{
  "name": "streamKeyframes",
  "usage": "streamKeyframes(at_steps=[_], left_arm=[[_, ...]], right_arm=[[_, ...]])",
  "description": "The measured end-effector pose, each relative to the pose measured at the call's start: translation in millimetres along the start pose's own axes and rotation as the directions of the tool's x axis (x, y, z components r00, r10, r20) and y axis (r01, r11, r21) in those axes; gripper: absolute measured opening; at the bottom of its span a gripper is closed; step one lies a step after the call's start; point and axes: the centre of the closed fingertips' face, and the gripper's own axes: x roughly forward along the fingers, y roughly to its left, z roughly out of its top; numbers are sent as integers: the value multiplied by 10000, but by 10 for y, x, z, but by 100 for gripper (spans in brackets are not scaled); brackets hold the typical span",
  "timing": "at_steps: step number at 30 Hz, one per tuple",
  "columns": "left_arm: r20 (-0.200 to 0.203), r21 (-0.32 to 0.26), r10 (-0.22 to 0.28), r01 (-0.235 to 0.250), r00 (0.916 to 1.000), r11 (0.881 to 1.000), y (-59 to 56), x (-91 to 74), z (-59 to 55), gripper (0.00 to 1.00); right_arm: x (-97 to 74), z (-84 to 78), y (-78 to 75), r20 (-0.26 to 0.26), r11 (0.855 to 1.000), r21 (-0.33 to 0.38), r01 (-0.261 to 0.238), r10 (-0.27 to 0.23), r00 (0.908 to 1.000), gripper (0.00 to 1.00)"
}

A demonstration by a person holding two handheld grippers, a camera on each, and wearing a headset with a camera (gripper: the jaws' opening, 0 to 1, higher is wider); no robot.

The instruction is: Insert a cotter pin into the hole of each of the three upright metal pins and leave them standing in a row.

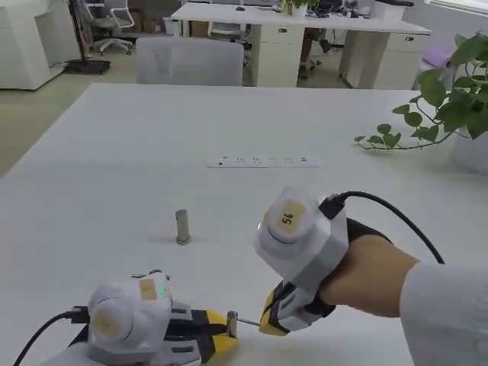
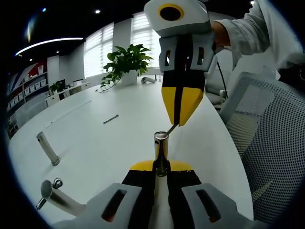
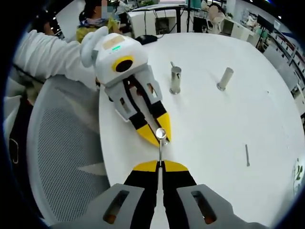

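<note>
My left gripper (image 2: 161,167) is shut on a short upright metal pin (image 2: 160,149) near the table's front edge (image 1: 231,323). My right gripper (image 3: 160,164) is shut on a thin cotter pin (image 3: 160,150). The cotter pin's tip touches the top of the held pin (image 3: 161,133), close to its hole. In the head view the right gripper (image 1: 268,324) faces the left gripper (image 1: 225,335) from the right. A second pin (image 3: 176,78) stands with a cotter pin through its top. A third pin (image 1: 181,226) stands bare farther back.
A loose cotter pin (image 2: 111,119) lies on the white table (image 1: 107,175). A white power strip (image 1: 263,161) sits mid-table. A potted plant (image 1: 450,91) stands at the far right. A mesh chair (image 2: 271,143) is beside the table's edge.
</note>
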Motion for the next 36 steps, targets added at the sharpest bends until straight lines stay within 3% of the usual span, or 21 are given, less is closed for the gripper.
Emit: streamKeyframes(at_steps=[36], left_arm=[[69, -131, -11, 12, 10000, 9999, -18, 22, -10, 6]], right_arm=[[54, 166, 27, 120, 9998, 209, -2, -1, 9999, 3]])
